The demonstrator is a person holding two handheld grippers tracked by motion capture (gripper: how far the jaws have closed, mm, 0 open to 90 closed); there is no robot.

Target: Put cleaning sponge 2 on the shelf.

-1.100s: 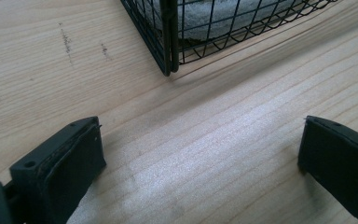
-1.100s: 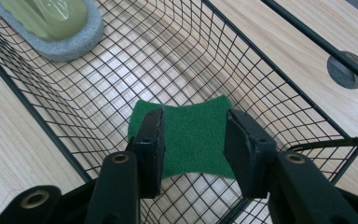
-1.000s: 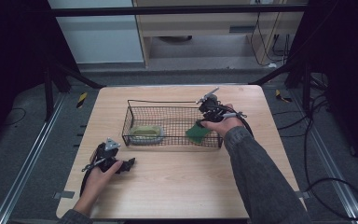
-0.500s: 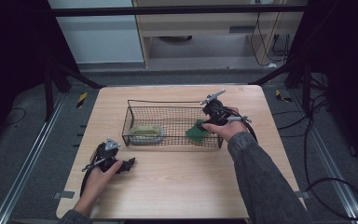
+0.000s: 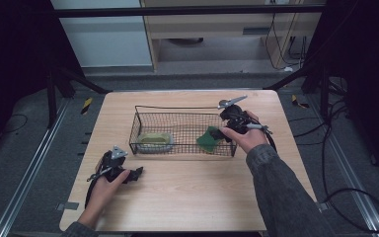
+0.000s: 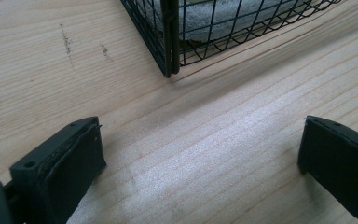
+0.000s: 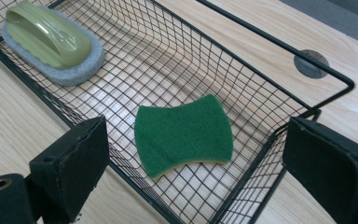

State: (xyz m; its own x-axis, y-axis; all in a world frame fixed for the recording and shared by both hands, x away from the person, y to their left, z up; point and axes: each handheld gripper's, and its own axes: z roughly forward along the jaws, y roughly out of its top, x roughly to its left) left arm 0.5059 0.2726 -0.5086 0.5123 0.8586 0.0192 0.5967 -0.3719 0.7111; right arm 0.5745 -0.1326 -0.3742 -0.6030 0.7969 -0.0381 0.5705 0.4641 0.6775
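Grey sleeve [image 5: 281, 197], black grippers, perhaps cabled.

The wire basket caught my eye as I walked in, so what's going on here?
A person works at a wooden table with a two-jaw gripper in each hand. The right gripper hangs open at the right end of the black wire basket, just above a green scouring sponge lying flat inside, gripping nothing. A green-handled scrubber lies at the basket's other end. The left gripper rests open on the table near the basket's corner, empty.
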